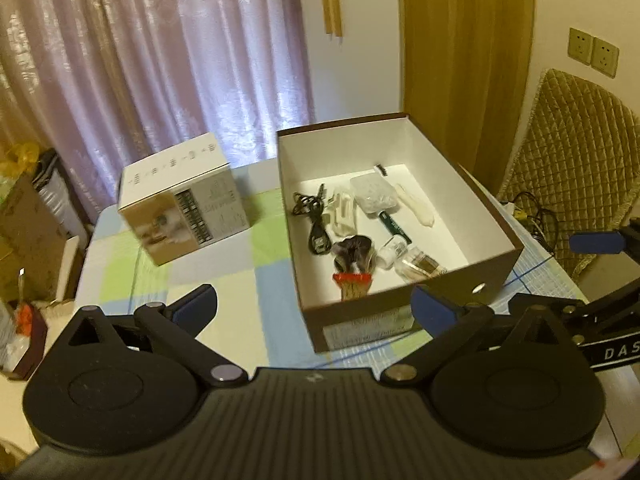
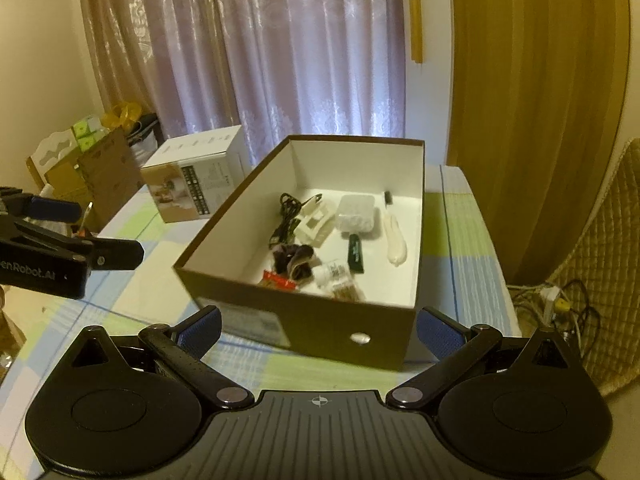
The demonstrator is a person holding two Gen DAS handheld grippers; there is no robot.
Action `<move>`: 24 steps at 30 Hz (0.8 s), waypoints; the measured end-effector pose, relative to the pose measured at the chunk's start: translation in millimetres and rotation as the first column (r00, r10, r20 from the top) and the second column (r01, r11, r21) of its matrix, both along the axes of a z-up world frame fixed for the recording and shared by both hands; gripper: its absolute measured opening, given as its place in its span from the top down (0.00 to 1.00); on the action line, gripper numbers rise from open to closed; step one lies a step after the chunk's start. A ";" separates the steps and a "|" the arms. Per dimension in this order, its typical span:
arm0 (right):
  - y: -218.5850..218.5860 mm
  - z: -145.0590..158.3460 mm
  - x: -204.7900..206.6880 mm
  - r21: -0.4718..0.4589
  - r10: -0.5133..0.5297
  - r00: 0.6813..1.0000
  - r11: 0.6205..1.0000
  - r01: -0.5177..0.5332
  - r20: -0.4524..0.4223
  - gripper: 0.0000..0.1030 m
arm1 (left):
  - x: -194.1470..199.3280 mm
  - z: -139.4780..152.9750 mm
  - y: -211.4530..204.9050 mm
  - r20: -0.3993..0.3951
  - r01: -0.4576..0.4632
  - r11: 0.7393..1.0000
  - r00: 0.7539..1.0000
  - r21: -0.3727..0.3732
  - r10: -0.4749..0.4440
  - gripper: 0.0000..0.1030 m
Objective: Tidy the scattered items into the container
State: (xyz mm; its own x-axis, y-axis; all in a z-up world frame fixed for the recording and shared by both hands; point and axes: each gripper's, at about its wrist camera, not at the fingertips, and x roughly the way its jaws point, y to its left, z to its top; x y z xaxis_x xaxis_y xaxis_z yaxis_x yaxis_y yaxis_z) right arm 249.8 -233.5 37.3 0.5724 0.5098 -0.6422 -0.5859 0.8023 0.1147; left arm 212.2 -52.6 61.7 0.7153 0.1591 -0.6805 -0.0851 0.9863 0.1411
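A brown cardboard box (image 1: 496, 280) (image 2: 320, 320) with a white inside stands on the checked tablecloth. In it lie a black cable (image 1: 312, 220) (image 2: 286, 216), a white plastic piece (image 1: 344, 212) (image 2: 316, 222), a clear lidded case (image 1: 374, 194) (image 2: 356, 210), a dark green tube (image 1: 394, 226) (image 2: 355, 254), a cream-coloured object (image 1: 416, 204) (image 2: 396, 244), a dark bundle with a red band (image 1: 354, 260) (image 2: 292, 264) and a small clear packet (image 1: 420, 266) (image 2: 340, 280). My left gripper (image 1: 314, 306) is open, empty, just before the box's near wall. My right gripper (image 2: 318, 332) is open and empty too.
A white and tan product carton (image 1: 180, 208) (image 2: 196, 184) stands left of the box. Curtains hang behind the table. A quilted chair back (image 1: 576, 160) and tangled cords (image 2: 560, 308) are at the right. Boxes and bags (image 2: 92, 160) crowd the left.
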 end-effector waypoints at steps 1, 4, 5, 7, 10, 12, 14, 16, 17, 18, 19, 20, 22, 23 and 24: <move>-1.4 1.3 -3.7 0.004 -0.005 1.000 1.000 0.005 0.000 0.02 | -5.2 0.1 -1.3 0.000 -0.008 1.000 1.000 0.005 0.008 0.01; -6.8 3.6 -16.1 0.012 -0.026 1.000 1.000 0.026 -0.003 0.02 | -21.5 0.3 -3.4 -0.021 -0.007 1.000 1.000 -0.019 0.007 0.01; -7.7 4.6 -20.8 0.017 -0.030 1.000 0.999 0.030 -0.007 0.02 | -26.5 0.2 -4.1 -0.023 -0.011 1.000 1.000 -0.024 0.011 0.01; -11.5 6.6 -27.6 0.029 -0.030 0.999 0.999 0.031 -0.014 0.02 | -36.8 -0.1 -6.4 -0.030 -0.024 1.000 0.999 -0.020 0.023 0.01; -15.7 7.8 -37.4 0.025 -0.029 0.999 0.999 0.030 -0.023 0.02 | -48.7 -0.9 -9.5 -0.039 -0.041 0.999 0.998 -0.022 0.040 0.01; -17.3 7.4 -43.7 0.016 -0.025 0.999 1.000 0.025 -0.022 0.02 | -54.5 -0.7 -11.7 -0.045 -0.049 0.998 0.998 -0.029 0.048 0.01; -19.6 6.9 -49.9 0.006 -0.020 1.000 1.000 0.020 -0.024 0.02 | -60.7 -1.1 -15.4 -0.052 -0.052 0.998 0.997 -0.026 0.051 0.01; -23.3 6.2 -54.9 -0.002 -0.022 0.999 1.000 0.022 -0.025 0.02 | -65.8 -2.6 -19.4 -0.058 -0.051 0.998 0.997 -0.020 0.050 0.01; -25.0 5.7 -56.4 -0.003 -0.023 0.999 1.000 0.023 -0.025 0.02 | -68.4 -3.1 -21.4 -0.059 -0.052 0.999 0.997 -0.018 0.050 0.01; -27.1 5.6 -58.3 -0.004 -0.023 0.999 1.000 0.023 -0.025 0.02 | -70.4 -3.5 -23.1 -0.061 -0.054 0.998 0.997 -0.018 0.052 0.01; -29.1 5.5 -60.3 -0.005 -0.025 0.999 1.000 0.025 -0.026 0.02 | -72.3 -4.0 -24.7 -0.064 -0.055 0.998 0.996 -0.020 0.054 0.01; -30.9 5.5 -62.5 -0.005 -0.027 0.999 1.000 0.027 -0.025 0.02 | -74.4 -4.5 -26.2 -0.066 -0.056 0.998 0.996 -0.022 0.054 0.01; -34.1 5.6 -65.4 -0.006 -0.029 0.999 1.000 0.029 -0.026 0.02 | -77.7 -6.3 -29.4 -0.073 -0.056 0.998 0.996 -0.023 0.054 0.01; -35.5 5.5 -66.8 -0.008 -0.030 0.999 1.000 0.030 -0.028 0.02 | -79.3 -7.5 -31.0 -0.077 -0.057 0.998 0.995 -0.021 0.055 0.01; -36.8 5.4 -67.8 -0.008 -0.031 0.999 0.999 0.031 -0.030 0.02 | -80.2 -8.8 -32.1 -0.080 -0.057 0.998 0.995 -0.021 0.055 0.01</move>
State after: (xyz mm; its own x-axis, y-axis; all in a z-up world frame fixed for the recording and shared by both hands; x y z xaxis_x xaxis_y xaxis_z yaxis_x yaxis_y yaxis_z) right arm 182.0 -270.3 42.7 0.5680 0.4872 -0.6634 -0.5572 0.8208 0.1258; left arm 132.0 -84.7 52.9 0.6490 0.1809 -0.7390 -0.1295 0.9834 0.1270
